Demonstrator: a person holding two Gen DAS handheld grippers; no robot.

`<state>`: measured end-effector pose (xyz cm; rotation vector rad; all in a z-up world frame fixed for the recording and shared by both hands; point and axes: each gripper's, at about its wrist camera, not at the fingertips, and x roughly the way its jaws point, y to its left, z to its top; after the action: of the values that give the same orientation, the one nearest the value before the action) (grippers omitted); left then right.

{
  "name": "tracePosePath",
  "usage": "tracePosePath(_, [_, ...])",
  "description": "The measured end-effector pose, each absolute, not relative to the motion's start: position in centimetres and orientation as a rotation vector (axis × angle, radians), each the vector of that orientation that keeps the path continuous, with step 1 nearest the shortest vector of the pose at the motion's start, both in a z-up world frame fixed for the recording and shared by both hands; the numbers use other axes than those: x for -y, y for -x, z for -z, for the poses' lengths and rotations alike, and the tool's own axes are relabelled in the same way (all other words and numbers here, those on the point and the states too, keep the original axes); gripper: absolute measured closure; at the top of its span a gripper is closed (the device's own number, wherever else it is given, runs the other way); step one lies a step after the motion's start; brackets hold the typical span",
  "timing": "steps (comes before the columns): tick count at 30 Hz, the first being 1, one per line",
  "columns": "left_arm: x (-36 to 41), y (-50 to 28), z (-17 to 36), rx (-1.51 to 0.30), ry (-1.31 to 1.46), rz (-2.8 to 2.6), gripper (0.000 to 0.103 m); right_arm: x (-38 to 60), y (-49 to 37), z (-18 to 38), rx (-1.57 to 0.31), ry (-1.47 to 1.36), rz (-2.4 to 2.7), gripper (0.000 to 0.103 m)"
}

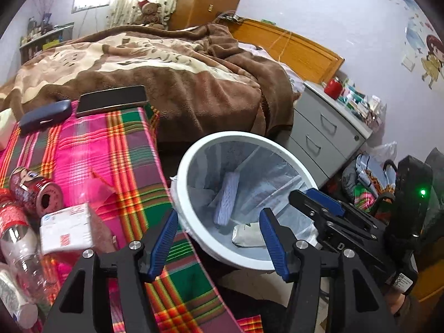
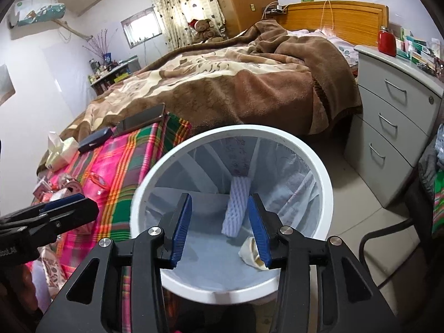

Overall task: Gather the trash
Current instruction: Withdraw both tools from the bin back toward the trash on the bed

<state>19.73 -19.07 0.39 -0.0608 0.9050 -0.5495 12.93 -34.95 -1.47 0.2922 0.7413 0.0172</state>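
Both claws stand released with nothing between the pads: the left gripper (image 1: 219, 241) beside the white round plastic bin with a clear liner (image 2: 324, 172), the right gripper (image 2: 220, 229) above its mouth. Remaining trash lies on the pink-and-green plaid cloth (image 1: 116, 144): 1 red dented drinks can (image 1: 36, 191), light and slippery, best taken across its body; 1 clear crushed plastic bottle (image 1: 19, 238), springy; 1 white paper carton (image 1: 66, 227), soft. The carton's print is blurred, and the bottle is cut off at the frame edge.

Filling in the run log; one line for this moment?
left gripper: open, empty | right gripper: open, empty, over bin | in bin: foam sleeve, crumpled paper | can on cloth
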Motion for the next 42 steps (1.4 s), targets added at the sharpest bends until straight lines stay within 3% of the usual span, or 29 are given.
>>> tracePosePath(24, [4.9,-10.9,-3.4,-0.765,0.143,0.385,0.042,27.2,-8.3,-0.8,-0.639,-0.246,-0.159,0.06])
tracePosePath(42, [-2.2,-4.9,0.3,-0.792,0.176,0.314,0.038,22.3,-6.0,1.7,-0.659,-0.231,-0.274,0.059])
